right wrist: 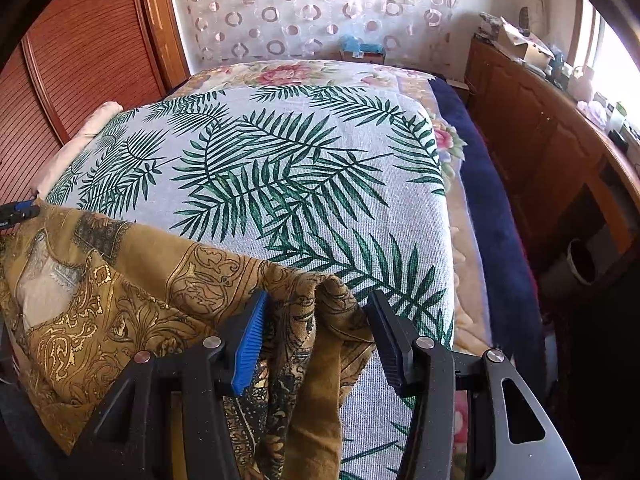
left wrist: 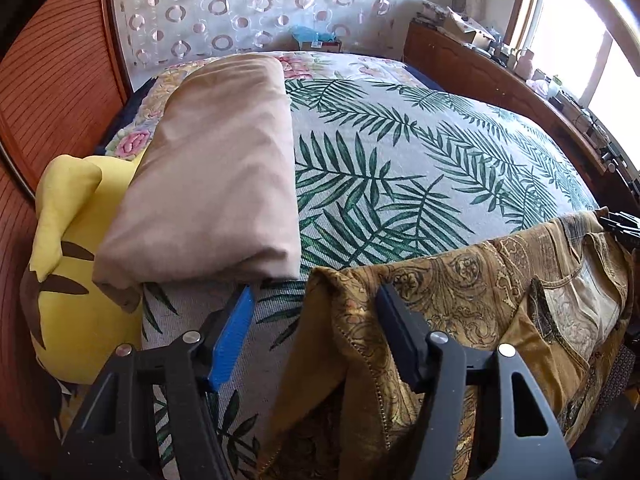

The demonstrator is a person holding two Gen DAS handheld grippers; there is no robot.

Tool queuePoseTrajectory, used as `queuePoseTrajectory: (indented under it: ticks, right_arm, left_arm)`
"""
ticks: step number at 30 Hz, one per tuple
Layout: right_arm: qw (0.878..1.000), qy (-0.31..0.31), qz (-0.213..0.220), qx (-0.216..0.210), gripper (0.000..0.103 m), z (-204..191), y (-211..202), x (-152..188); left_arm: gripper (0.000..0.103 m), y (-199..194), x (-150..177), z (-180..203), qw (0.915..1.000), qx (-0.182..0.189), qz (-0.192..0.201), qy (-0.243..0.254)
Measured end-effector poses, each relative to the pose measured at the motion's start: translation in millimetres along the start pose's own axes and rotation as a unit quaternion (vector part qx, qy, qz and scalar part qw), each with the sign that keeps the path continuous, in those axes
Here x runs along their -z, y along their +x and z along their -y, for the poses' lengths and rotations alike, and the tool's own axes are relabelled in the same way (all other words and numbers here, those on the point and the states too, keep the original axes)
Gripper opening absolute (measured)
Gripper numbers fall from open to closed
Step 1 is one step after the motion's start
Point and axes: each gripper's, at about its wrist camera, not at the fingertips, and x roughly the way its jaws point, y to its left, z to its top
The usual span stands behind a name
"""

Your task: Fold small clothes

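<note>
two grippers at a mustard-gold paisley-print garment [left wrist: 460,292] on a palm-leaf-print bedspread [left wrist: 400,168].
left gripper [left wrist: 316,300] and right gripper [right wrist: 316,308] each stand partly open around a bunched corner, pads not pressing; no readable writing.

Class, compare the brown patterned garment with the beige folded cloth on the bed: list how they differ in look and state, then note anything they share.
1. The brown patterned garment carries ornate gold and black paisley print; the beige folded cloth is plain.
2. The garment is spread out and rumpled; the beige cloth is neatly folded into a thick bundle.
3. The garment's corners sit between gripper fingers; nothing touches the beige cloth.
Both are fabric lying on the palm-leaf bedspread.
</note>
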Motion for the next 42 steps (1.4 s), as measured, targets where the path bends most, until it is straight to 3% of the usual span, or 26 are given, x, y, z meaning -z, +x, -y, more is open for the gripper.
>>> queuePoseTrajectory:
  ticks: [1,2,3,5,8,14,21,28,31,42]
  right_arm:
    - [1.000,-0.006,0.001,-0.003,0.052,-2,0,1]
    - [1.000,-0.012,0.003,-0.008,0.047,-4,-1,2]
    - [1.000,-0.017,0.004,-0.018,0.032,-5,-2,3]
    - [0.999,-0.026,0.008,-0.033,0.014,-10,-6,7]
    - [0.998,-0.054,0.013,-0.029,0.010,-20,-15,15]
    - [0.995,-0.031,0.092,-0.038,0.008,-20,-79,13]
    - [0.983,-0.040,0.181,-0.012,0.008,-32,-169,8]
    - [0.963,-0.056,0.264,-0.015,0.008,-45,-247,5]
    - [0.953,-0.056,0.298,0.009,0.007,-52,-276,4]
    - [0.927,-0.070,0.368,0.010,0.007,-74,-352,-4]
  left_arm:
    - [0.049,-1,0,0,1.0000,0.010,0.001,0.002]
    - [0.045,-2,1,2,0.9998,0.022,0.000,0.004]
    - [0.040,-2,1,3,0.9997,0.024,0.000,0.007]
    - [0.028,-4,2,6,0.9994,0.032,0.001,0.011]
    - [0.010,-10,4,11,0.9991,0.035,0.007,0.021]
    - [0.009,-82,-2,22,0.9923,0.073,0.099,0.009]
    - [0.008,-186,-3,37,0.9721,0.070,0.222,0.027]
    - [0.008,-250,-14,37,0.9523,0.058,0.298,0.026]
    - [0.008,-277,-15,40,0.9408,0.051,0.334,0.031]
    - [0.008,-348,-31,36,0.9051,0.043,0.421,0.041]
